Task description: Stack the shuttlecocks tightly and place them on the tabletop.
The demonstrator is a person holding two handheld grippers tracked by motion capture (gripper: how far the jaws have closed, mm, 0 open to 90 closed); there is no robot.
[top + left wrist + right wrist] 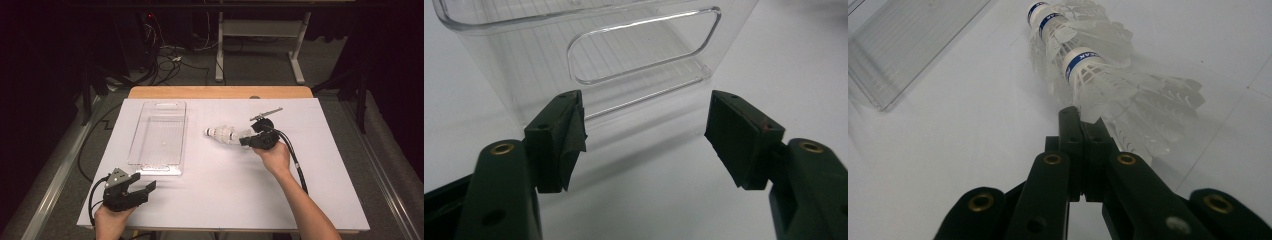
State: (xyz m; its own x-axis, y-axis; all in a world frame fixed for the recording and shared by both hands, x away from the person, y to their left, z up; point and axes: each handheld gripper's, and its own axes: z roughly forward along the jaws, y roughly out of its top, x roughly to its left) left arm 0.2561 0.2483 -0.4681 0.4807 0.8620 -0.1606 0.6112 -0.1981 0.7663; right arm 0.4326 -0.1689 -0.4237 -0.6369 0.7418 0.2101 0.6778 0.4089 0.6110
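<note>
A stack of three nested white shuttlecocks (223,134) with blue bands lies on its side on the white sheet, right of centre. My right gripper (246,141) is at the stack's feather end. In the right gripper view its jaws are pressed together (1082,120) at the edge of the nearest shuttlecock's (1088,65) feather skirt, apparently pinching it. A clear plastic bin (135,145) stands empty at the left. My left gripper (145,186) rests near the front left corner, open, and faces the bin's handle end (524,60) with nothing between its fingers (644,125).
The white sheet (215,195) covers a wooden table whose far edge (220,92) shows behind it. A black cable (296,162) trails from the right gripper toward the front right. The bin's side (908,45) lies left of the shuttlecocks, with bare sheet between them.
</note>
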